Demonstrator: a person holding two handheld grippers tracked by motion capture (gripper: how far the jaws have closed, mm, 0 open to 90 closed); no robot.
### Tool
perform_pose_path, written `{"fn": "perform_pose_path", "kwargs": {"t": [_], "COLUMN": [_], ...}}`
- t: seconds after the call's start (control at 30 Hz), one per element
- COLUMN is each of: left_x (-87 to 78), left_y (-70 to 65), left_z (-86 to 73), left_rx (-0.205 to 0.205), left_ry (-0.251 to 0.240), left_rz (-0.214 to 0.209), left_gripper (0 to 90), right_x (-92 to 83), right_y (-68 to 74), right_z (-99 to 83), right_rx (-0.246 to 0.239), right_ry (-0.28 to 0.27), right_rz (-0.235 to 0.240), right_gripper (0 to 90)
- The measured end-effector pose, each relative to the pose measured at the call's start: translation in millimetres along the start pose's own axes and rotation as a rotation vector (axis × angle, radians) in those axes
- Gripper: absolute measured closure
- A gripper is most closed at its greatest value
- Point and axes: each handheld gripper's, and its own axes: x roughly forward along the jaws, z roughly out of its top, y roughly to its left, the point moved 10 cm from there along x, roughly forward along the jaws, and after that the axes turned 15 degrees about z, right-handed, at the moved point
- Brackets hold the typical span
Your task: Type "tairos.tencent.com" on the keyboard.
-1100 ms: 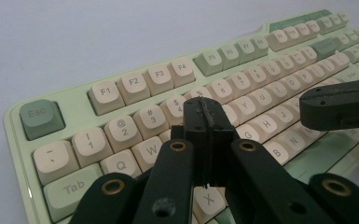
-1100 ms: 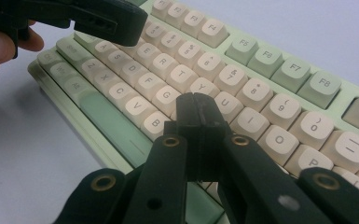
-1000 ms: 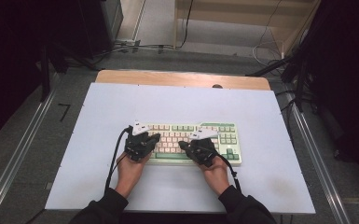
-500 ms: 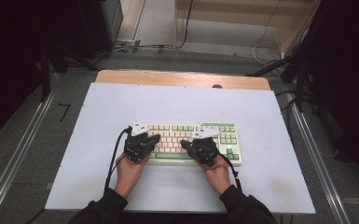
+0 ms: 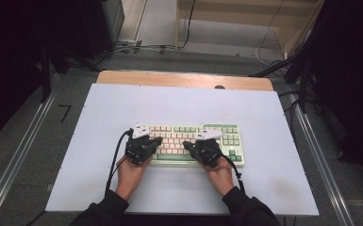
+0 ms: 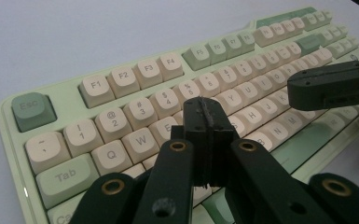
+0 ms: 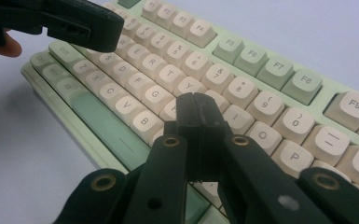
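A pale green keyboard (image 5: 226,136) with cream and green keys lies on the white table (image 5: 179,103). My left gripper (image 5: 156,141) hovers over the keyboard's left half, its jaws pressed together with nothing between them; in the left gripper view its tips (image 6: 206,108) hang just over the E and R keys of the keyboard (image 6: 121,81). My right gripper (image 5: 188,145) is shut and empty over the middle keys; in the right gripper view its tips (image 7: 196,103) sit above the H and J keys of the keyboard (image 7: 270,70). Each gripper view shows the other gripper farther off.
Bare white tabletop (image 5: 122,108) surrounds the keyboard on all sides. A wooden strip (image 5: 184,79) runs along the table's far edge. Cables (image 5: 273,52) lie on the floor beyond, with metal rails (image 5: 19,160) at both sides.
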Motion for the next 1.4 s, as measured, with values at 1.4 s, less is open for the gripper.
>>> {"fn": "perform_pose_path", "kwargs": {"t": [1.4], "left_x": [4.2], "left_y": [-17.0], "left_z": [-18.2], "left_rx": [0.087], "left_ry": [0.06], "left_rz": [-0.03], "left_gripper": [90.0], "right_x": [-4.2], "right_y": [-2.8], "right_z": [0.5], "right_rx": [0.005], "right_ry": [-0.011], "right_rz": [-0.012], "right_gripper": [87.3]}}
